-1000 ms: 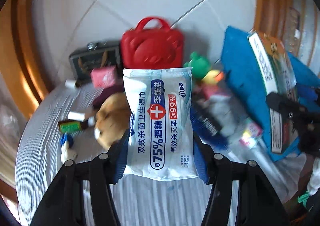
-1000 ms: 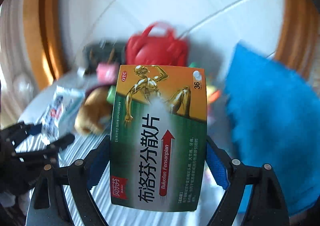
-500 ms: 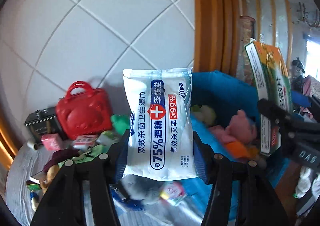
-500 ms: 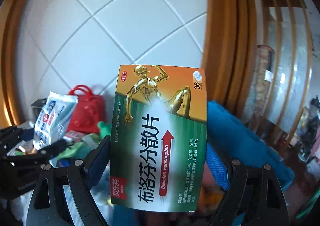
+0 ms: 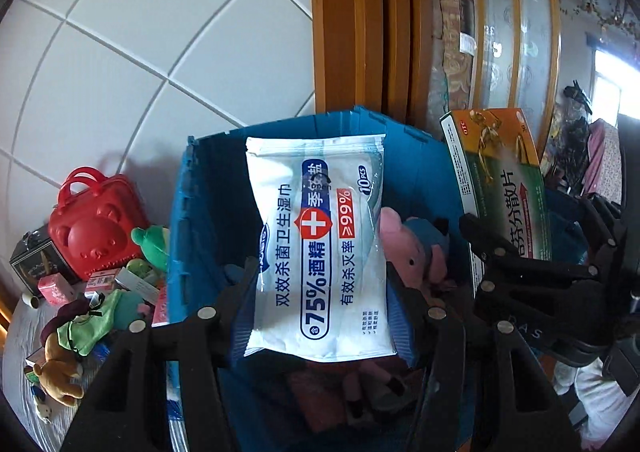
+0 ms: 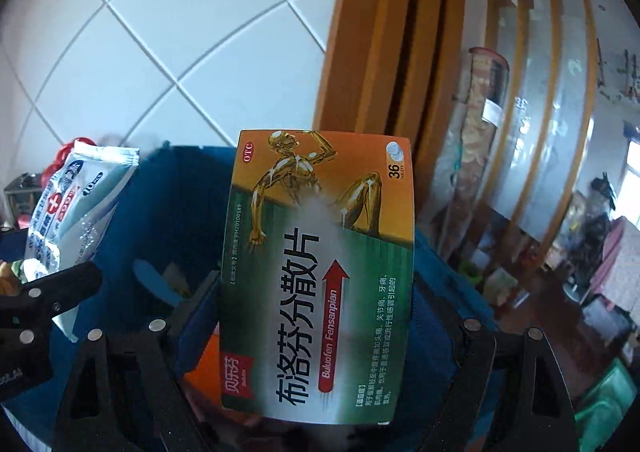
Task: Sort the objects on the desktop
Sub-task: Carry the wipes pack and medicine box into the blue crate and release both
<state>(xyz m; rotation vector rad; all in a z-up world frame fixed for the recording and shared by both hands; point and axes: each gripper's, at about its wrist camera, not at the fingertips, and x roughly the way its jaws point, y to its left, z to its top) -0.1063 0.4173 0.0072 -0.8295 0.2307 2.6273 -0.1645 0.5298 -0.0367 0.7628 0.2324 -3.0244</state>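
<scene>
Two hand-held grippers: one wipes pack [image 5: 320,248], one medicine box [image 6: 320,272].

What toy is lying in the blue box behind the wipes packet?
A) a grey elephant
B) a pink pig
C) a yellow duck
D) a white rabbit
B: a pink pig plush lies inside the blue box, just behind the wipes packet that the left gripper holds.

You're in a lived-in home: white tiled wall [image 5: 152,52], orange wooden door frame [image 5: 352,24], a table strewn with plush toys [image 5: 60,372] and a red bear-faced toy case [image 5: 94,228].
</scene>
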